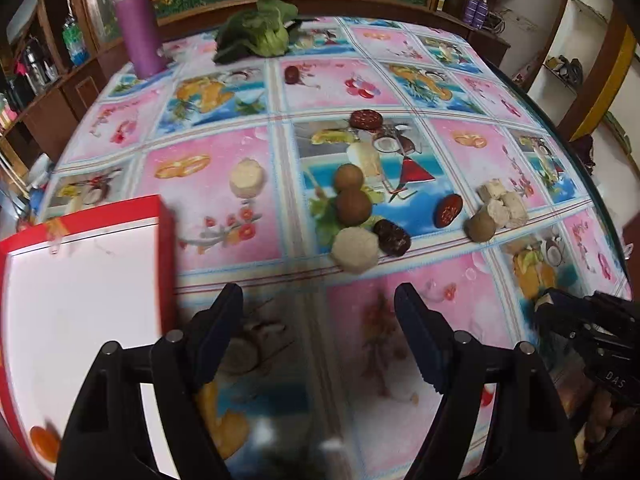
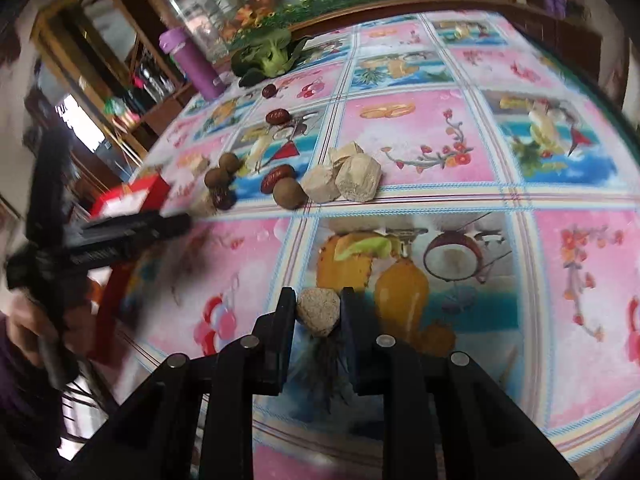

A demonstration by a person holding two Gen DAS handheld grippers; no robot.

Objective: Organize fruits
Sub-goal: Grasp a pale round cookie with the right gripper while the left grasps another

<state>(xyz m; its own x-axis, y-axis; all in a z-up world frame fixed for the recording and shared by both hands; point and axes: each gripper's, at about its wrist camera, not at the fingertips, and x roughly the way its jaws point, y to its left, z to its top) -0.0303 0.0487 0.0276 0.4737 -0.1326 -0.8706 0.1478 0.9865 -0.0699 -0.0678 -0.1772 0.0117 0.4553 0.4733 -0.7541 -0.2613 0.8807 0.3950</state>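
My left gripper [image 1: 318, 320] is open and holds nothing, low over the table beside a red box [image 1: 160, 232] with a white inside. An orange piece [image 1: 44, 442] lies in that box. My right gripper [image 2: 318, 310] is shut on a pale rough chunk [image 2: 319, 311] just above the tablecloth; it also shows at the right [image 1: 546, 308]. Ahead lie brown round fruits [image 1: 353, 207], dark red dates [image 1: 394, 237] and pale chunks [image 1: 354, 250]. The right wrist view shows the same spread: pale chunks [image 2: 358, 178], a brown fruit [image 2: 289, 194] and a date [image 2: 273, 178].
A purple bottle [image 1: 138, 28] and a green leafy vegetable [image 1: 260, 32] stand at the table's far side. The table [image 1: 224, 152] has a fruit-print cloth; its curved edge [image 1: 580, 152] runs on the right. Wooden shelves stand beyond the left. A hand [image 2: 28, 336] holds the blurred left gripper [image 2: 120, 232].
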